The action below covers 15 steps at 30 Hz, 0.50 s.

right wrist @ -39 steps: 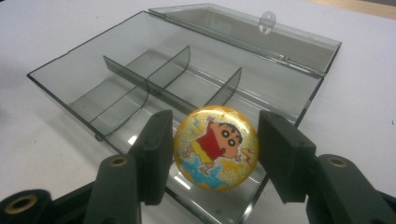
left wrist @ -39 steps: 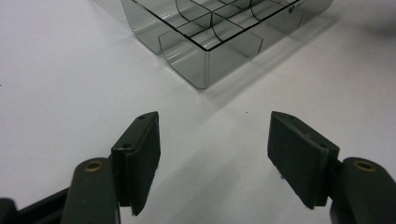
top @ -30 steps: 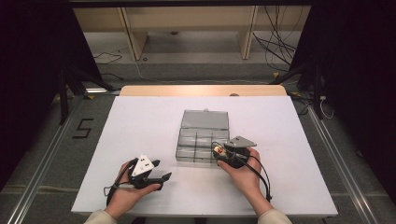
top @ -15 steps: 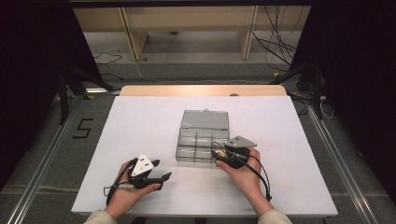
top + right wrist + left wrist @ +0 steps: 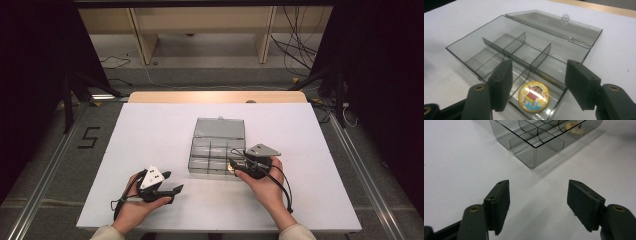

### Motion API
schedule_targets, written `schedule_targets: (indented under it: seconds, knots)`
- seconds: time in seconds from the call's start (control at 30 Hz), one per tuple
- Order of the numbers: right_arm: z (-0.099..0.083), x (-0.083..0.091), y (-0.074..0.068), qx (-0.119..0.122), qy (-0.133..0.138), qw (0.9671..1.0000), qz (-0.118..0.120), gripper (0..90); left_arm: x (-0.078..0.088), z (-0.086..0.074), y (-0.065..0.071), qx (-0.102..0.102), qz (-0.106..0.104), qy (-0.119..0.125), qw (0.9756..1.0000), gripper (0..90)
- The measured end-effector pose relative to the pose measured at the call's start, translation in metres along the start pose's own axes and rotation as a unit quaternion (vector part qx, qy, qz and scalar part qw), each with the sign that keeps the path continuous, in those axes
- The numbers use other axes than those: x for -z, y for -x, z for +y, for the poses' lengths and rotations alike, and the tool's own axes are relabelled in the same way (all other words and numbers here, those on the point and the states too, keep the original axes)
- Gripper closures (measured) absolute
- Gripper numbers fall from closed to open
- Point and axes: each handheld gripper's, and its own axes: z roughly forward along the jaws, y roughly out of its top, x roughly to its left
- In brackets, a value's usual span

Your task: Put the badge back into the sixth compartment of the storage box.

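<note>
One badge (image 5: pixel 532 96) lies in the box (image 5: pixel 499 47) compartment directly below your right claw (image 5: pixel 537 85), between its just-opened, empty jaws; your left claw (image 5: pixel 539 202), open and empty, sits farther off.

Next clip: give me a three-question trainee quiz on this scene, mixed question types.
1. True or false: the lid of the clear grey plastic compartment box is closed.
2. Where does the round yellow cartoon badge lie? A) on the white table B) in a box compartment C) clamped in the right gripper
3. Fill in: the left gripper holds ____.

Key: 1. False, it lies folded back. 2. B, the badge lies free between the right gripper's jaws, which have just been opening. 3. Nothing, its jaws stand open over bare table.
</note>
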Motion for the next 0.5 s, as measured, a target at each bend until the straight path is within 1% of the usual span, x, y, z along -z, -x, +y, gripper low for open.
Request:
schedule_targets:
  seconds: [0.17,0.3,0.33,0.5]
  knots:
    - [0.0005,0.0013,0.0020,-0.003,0.002,1.0000,0.002,38.5,-0.0007,0.0004,-0.0002,0.005,0.000,0.003,1.0000,35.0]
    - [0.0013,0.0027,0.0029,-0.002,0.002,1.0000,0.002,38.2,-0.0008,0.0000,-0.0003,0.004,-0.003,0.004,1.0000,35.0]
    - [0.0016,0.0028,0.0029,-0.005,0.004,1.0000,0.001,38.2,-0.0005,0.0001,-0.0006,0.004,-0.003,0.005,1.0000,35.0]
    - [0.0023,0.0043,0.0052,-0.005,0.004,1.0000,-0.003,37.9,-0.0001,0.0011,-0.0016,0.002,-0.002,0.006,1.0000,35.1]
